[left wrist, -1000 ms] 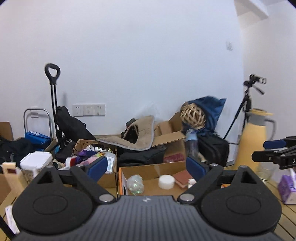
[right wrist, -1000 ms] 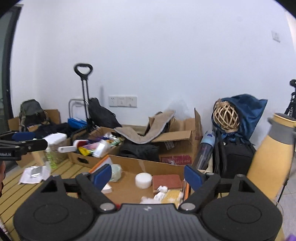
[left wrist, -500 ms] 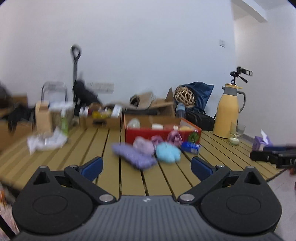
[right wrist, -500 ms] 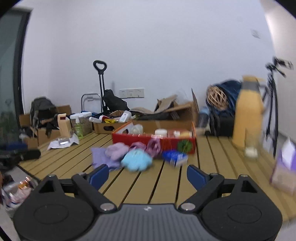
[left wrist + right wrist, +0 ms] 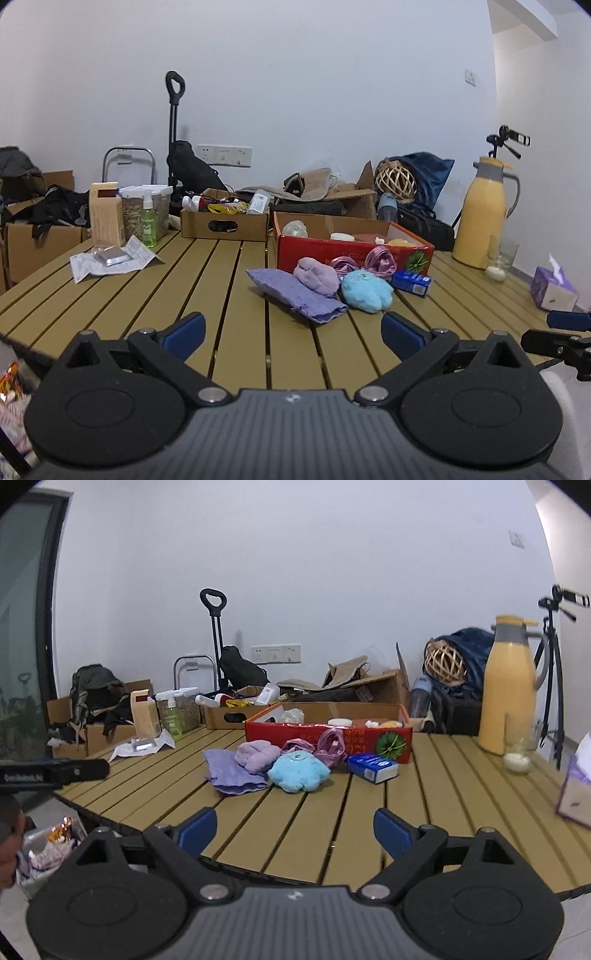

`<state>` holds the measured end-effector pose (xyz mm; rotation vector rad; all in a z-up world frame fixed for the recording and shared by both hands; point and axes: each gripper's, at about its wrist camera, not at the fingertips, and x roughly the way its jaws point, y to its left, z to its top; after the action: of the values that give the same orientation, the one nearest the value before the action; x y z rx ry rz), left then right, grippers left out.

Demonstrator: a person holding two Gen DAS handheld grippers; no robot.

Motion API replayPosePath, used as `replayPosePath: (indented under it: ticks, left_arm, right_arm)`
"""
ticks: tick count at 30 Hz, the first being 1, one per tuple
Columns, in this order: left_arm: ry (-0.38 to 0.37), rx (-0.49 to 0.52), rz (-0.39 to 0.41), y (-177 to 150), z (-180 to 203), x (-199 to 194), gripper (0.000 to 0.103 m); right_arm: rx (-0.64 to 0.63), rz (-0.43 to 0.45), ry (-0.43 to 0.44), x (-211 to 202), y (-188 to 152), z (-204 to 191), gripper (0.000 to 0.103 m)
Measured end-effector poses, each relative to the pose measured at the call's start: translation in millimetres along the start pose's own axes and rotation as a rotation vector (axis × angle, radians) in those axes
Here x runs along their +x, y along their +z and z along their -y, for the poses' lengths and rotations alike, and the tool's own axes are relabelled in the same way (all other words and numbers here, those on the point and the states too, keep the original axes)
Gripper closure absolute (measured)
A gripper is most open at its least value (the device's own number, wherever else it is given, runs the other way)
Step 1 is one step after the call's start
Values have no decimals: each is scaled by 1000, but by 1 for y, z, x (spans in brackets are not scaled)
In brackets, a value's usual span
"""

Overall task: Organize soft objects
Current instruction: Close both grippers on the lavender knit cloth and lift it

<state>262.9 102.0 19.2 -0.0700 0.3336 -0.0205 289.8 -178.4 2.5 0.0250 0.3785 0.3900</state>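
On the slatted wooden surface [image 5: 229, 295], just in front of the red box [image 5: 351, 251], lies the small heap of soft things the task concerns: a purple towel [image 5: 295, 295] spread flat nearest the viewer, a lilac plush [image 5: 319, 275] resting partly on its far edge, a pale blue fluffy toy [image 5: 365, 290] touching them on the right, and pink satin scrunchies [image 5: 378, 258] pressed against the box wall. A small blue carton [image 5: 412, 282] sits just right of the heap; it looks stiff rather than soft, so it probably stays out of the sorting. The box stands open-topped directly behind the pile, which makes it the likely home for these pieces.

The left claw [image 5: 291, 334] is released, its blue pads spread wide with nothing between them, aimed slightly downward at the towel from the near edge. The right claw [image 5: 291, 829] is likewise released and empty, hanging over the near edge, with the blue toy ahead of it. Both are well apart from the heap, so no pick has begun. Wide jaws suit bulky, squashy goods that need a broad bite.

A yellow thermos [image 5: 480, 218] and a tissue box [image 5: 554, 291] stand far right, clear of the work.
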Motion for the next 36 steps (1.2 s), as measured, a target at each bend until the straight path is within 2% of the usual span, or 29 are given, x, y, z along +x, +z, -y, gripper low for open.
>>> replayPosePath:
  ticks: [4, 6, 9, 12, 13, 16, 18, 19, 20, 22, 26, 28, 29, 31, 32, 33, 34, 35, 36]
  left_arm:
    - [-16, 47, -14, 15, -17, 55, 0]
    - [-33, 53, -48, 29, -31, 94, 0]
    - [-77, 35, -99, 47, -49, 151, 0]
    - [-174, 20, -140, 56, -61, 202, 2]
    - [-203, 12, -160, 57, -65, 220, 7]
    - [-214, -13, -196, 56, -77, 257, 23]
    - [-243, -71, -273, 52, -87, 276, 38]
    - [-255, -104, -297, 48, -91, 280, 52]
    - [-289, -148, -291, 45, -97, 278, 57]
    - [-308, -198, -270, 39, -101, 266, 76]
    - [-316, -297, -279, 18, -105, 235, 79]
    - [-296, -318, -284, 10, -103, 222, 86]
    - [-278, -319, -288, 7, -101, 217, 94]
    - [-264, -342, -301, 0, -100, 207, 95]
    - [-262, -356, -308, -2, -97, 204, 95]
    - [-260, -359, -304, -3, -95, 200, 96]
    - [-262, -360, -300, -4, -92, 197, 96]
    - [-266, -365, -297, -4, -88, 193, 97]
    - [-266, -371, -295, -2, -84, 189, 97]
  right_arm:
    - [-12, -55, 59, 50, 4, -15, 12]
    - [-26, -72, 93, 79, 9, -24, 13]
    - [-19, -128, 138, 131, 21, -36, 19]
    - [42, -173, 166, 178, 29, -39, 21]
    - [67, -183, 166, 194, 32, -39, 22]
    - [95, -190, 147, 225, 39, -40, 25]
    - [95, -191, 130, 244, 45, -38, 25]
    - [98, -196, 124, 251, 48, -38, 25]
    - [97, -199, 126, 258, 50, -37, 25]
    - [95, -211, 124, 271, 51, -37, 26]
    - [81, -226, 147, 276, 46, -41, 27]
    - [68, -240, 143, 275, 39, -42, 30]
    - [59, -236, 135, 272, 36, -42, 31]
    - [63, -233, 118, 264, 31, -38, 45]
    - [76, -235, 120, 260, 30, -36, 63]
    - [80, -241, 125, 257, 28, -35, 76]
    - [66, -235, 124, 253, 27, -35, 81]
    - [49, -231, 132, 250, 27, -36, 90]
    - [33, -229, 132, 246, 26, -38, 92]
